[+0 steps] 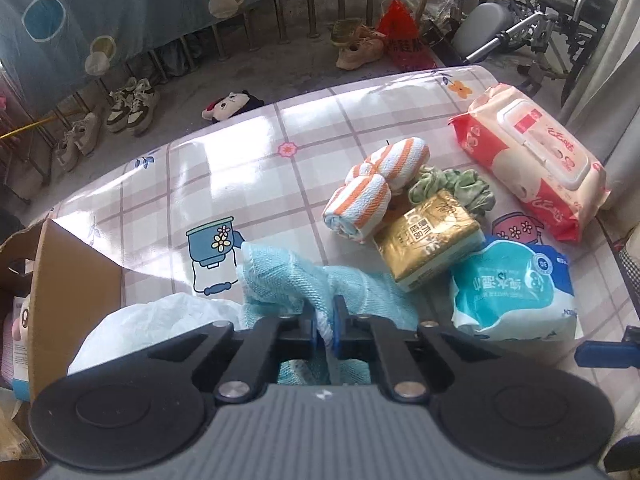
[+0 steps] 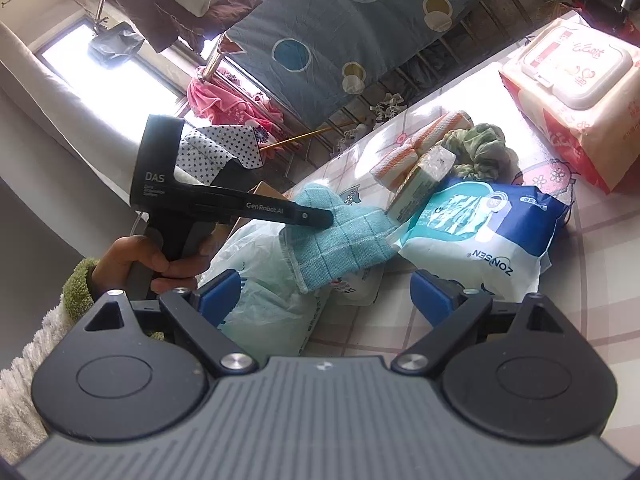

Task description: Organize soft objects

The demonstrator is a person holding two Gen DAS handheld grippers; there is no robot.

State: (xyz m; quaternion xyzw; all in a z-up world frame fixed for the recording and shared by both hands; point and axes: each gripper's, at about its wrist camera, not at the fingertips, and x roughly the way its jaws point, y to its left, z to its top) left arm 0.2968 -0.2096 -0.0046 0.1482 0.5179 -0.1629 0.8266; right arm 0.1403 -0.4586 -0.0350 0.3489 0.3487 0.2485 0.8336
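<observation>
My left gripper [image 1: 323, 320] is shut on a light blue checked cloth [image 1: 288, 280], held just above the table; the right wrist view shows the same cloth [image 2: 340, 236] hanging from the left gripper [image 2: 320, 218]. My right gripper [image 2: 326, 300] is open and empty, low over the table near the cloth. On the table lie an orange-striped rolled towel [image 1: 372, 188], a green scrunchie [image 1: 460, 184], a gold tissue pack [image 1: 430, 236], a blue-white wipes pack [image 1: 516, 288] and a red-white wipes pack [image 1: 532, 160].
A cardboard box [image 1: 68, 280] stands at the table's left edge. A white plastic bag [image 1: 160, 328] lies beside it under the cloth. The checked tablecloth [image 1: 240, 168] ends at the far edge, with shoes [image 1: 132, 108] on the floor beyond.
</observation>
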